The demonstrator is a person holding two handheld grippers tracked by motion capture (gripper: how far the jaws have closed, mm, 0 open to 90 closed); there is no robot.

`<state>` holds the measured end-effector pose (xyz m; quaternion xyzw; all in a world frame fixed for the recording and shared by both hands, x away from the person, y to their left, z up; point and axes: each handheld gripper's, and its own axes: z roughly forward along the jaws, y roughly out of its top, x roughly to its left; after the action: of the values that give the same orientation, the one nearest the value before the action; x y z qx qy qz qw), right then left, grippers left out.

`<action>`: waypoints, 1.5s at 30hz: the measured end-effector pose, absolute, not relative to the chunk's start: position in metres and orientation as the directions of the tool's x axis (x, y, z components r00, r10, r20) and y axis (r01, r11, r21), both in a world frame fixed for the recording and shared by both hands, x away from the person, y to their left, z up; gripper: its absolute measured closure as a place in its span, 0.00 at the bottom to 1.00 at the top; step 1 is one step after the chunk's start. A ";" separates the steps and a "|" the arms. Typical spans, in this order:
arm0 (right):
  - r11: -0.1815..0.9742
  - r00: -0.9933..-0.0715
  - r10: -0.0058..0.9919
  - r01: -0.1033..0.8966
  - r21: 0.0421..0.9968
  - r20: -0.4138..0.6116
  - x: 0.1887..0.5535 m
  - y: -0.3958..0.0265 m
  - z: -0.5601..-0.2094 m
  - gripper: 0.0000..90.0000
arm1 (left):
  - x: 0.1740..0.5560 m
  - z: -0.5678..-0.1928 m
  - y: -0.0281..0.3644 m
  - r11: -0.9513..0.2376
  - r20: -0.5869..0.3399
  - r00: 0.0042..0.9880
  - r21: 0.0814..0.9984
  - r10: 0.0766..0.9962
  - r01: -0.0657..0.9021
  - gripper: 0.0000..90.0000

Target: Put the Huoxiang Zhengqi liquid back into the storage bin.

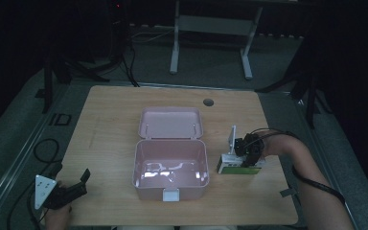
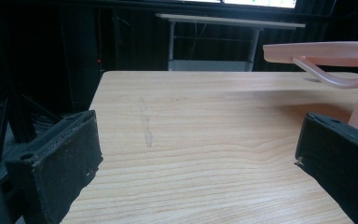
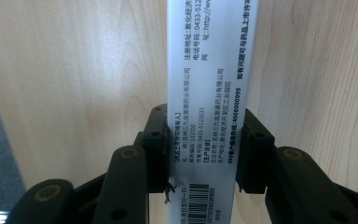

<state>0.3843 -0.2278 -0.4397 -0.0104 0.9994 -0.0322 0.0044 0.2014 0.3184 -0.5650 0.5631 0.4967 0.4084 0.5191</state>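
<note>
Cardboard medicine box, light and crushable, sits pinched across its narrow sides by the right gripper; left gripper gapes empty over the table.

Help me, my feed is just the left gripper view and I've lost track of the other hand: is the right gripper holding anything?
Observer: Yes. The right gripper is shut on a white printed box, with one jaw against each long side.
Operator: Is that box already in the pink container?
Observer: No. In the high view the box lies on the table, on the person's right of the pink container and apart from it.
Operator: Is the container open?
Observer: Yes, its lid is swung back behind it. I see only glare inside.
</note>
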 end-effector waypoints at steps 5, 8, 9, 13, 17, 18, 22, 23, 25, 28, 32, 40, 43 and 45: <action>0.998 -1.000 -0.026 -0.025 -0.064 -0.008 0.382 -0.226 -0.431 0.69 | 0.201 -0.565 0.318 0.034 -0.057 0.173 0.990 0.983 0.134 0.00; 0.998 -0.999 -0.034 -0.033 -0.057 -0.016 0.377 -0.224 -0.419 0.69 | 0.201 -0.565 0.318 0.031 -0.055 0.172 0.990 0.984 0.136 0.00; 0.998 -0.999 -0.028 -0.027 -0.056 -0.017 0.375 -0.223 -0.416 0.69 | 0.201 -0.565 0.318 0.031 -0.054 0.171 0.990 0.984 0.136 0.00; 0.998 -0.999 -0.026 -0.025 -0.059 -0.019 0.370 -0.219 -0.405 0.69 | 0.201 -0.565 0.318 0.032 -0.055 0.171 0.990 0.984 0.135 0.00; 0.998 -0.999 -0.015 -0.013 -0.058 -0.029 0.363 -0.214 -0.390 0.69 | 0.201 -0.565 0.318 0.033 -0.056 0.170 0.990 0.984 0.136 0.00; 0.998 -0.999 -0.015 -0.013 -0.058 -0.029 0.363 -0.214 -0.390 0.69 | 0.201 -0.565 0.318 0.033 -0.056 0.171 0.990 0.984 0.135 0.00; 0.999 -0.999 0.001 0.003 -0.054 -0.044 0.359 -0.210 -0.378 0.69 | 0.201 -0.565 0.318 0.032 -0.056 0.170 0.990 0.984 0.136 0.00; 0.999 -0.999 0.003 0.006 -0.052 -0.047 0.358 -0.209 -0.375 0.69 | 0.201 -0.565 0.318 0.033 -0.056 0.170 0.990 0.984 0.136 0.00; 0.998 -0.999 0.002 0.005 -0.055 -0.055 0.355 -0.208 -0.370 0.69 | 0.202 -0.565 0.318 0.034 -0.057 0.170 0.990 0.984 0.136 0.00; 0.998 -0.998 0.006 0.010 -0.060 -0.065 0.353 -0.205 -0.363 0.69 | 0.202 -0.565 0.318 0.035 -0.058 0.169 0.990 0.984 0.136 0.00; 0.999 -0.997 0.014 0.017 -0.049 -0.071 0.350 -0.200 -0.351 0.69 | 0.202 -0.565 0.318 0.035 -0.058 0.169 0.990 0.984 0.137 0.00; 0.999 -0.996 0.009 0.012 -0.033 -0.087 0.342 -0.187 -0.332 0.69 | 0.202 -0.565 0.318 0.035 -0.058 0.169 0.990 0.984 0.137 0.00; 1.000 -0.996 0.010 0.013 -0.028 -0.091 0.341 -0.182 -0.327 0.69 | 0.201 -0.565 0.318 0.035 -0.058 0.169 0.990 0.984 0.136 0.00; 1.000 -0.995 0.003 0.005 -0.028 -0.096 0.340 -0.179 -0.324 0.69 | 0.201 -0.565 0.318 0.035 -0.058 0.170 0.990 0.984 0.136 0.00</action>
<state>0.3401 -0.1787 -0.3244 0.0021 0.9987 -0.0143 0.0481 0.2014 0.3184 -0.5650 0.5617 0.4982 0.4087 0.5189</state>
